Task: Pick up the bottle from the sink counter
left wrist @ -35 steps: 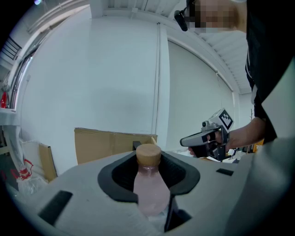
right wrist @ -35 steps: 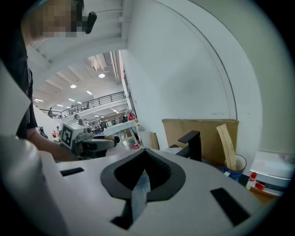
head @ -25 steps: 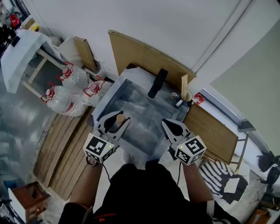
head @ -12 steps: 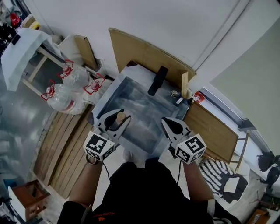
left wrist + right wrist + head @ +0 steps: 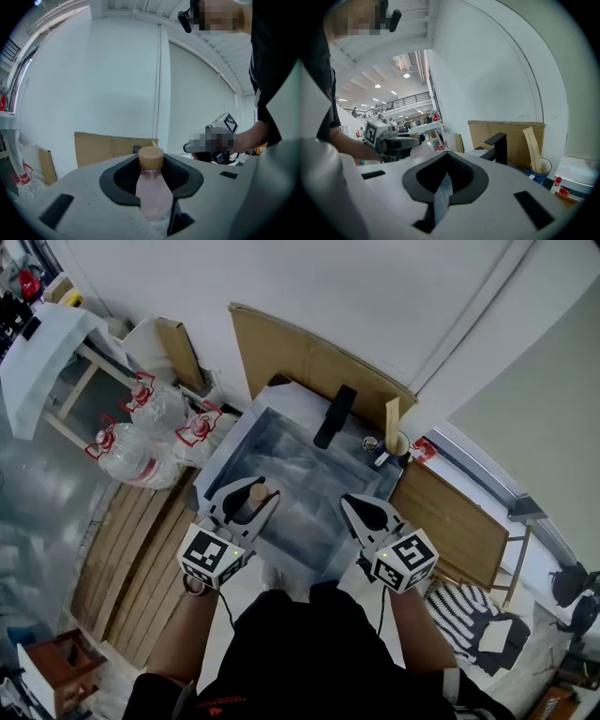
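Note:
A small pale-pink bottle with a tan wooden cap stands upright between the jaws of my left gripper, which is shut on it. In the head view the bottle and left gripper hang over the near left edge of the sink. My right gripper hovers over the sink's near right edge with its jaws together. Nothing is held in the right gripper. Each gripper shows in the other's view, level with it.
A black faucet stands at the sink's far side, with a cup of sticks to its right. Cardboard leans on the wall behind. Large water jugs and wooden planks lie on the floor at left.
Both grippers have kept their places, apart from a slight drift of the right one to the left. The bottle stays in the left jaws.

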The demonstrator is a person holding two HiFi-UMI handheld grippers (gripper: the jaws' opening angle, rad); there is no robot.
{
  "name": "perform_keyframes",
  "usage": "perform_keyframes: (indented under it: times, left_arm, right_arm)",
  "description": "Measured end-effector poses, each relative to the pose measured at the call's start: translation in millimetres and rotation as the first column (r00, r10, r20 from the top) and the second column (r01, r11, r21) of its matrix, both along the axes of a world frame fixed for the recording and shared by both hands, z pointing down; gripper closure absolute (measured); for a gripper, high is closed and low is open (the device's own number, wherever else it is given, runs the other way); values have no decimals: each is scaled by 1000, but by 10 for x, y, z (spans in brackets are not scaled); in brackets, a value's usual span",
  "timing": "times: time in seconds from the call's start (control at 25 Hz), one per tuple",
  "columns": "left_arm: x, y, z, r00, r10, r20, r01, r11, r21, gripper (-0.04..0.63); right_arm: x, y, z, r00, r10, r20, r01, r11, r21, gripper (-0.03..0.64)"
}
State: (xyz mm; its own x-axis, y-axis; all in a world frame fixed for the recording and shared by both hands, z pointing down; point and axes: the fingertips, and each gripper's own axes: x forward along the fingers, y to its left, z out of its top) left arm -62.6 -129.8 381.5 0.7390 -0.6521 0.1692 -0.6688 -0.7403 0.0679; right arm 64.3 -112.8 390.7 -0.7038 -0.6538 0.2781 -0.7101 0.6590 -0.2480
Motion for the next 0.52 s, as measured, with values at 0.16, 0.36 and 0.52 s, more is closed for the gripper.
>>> perform_keyframes:
  times: [0.16,0.36,0.52]
  left_arm:
    - [7,-16,-20,1000,0,-4,0,1000,3,451]
    - [-2,-34,-25,1000,-10,-10,10,1000,-12,451]
    - [-7,-44,-6,1000,-14,-11,13,1000,-18,451]
  right_arm:
    - [6,-12,-1,1000,3,2,-3,1000,-1,615]
    - [4,-35,8,1000,4,3,-4,1000,-2,615]
    - [19,-45,21,1000,6,2,-6,1000,-4,615]
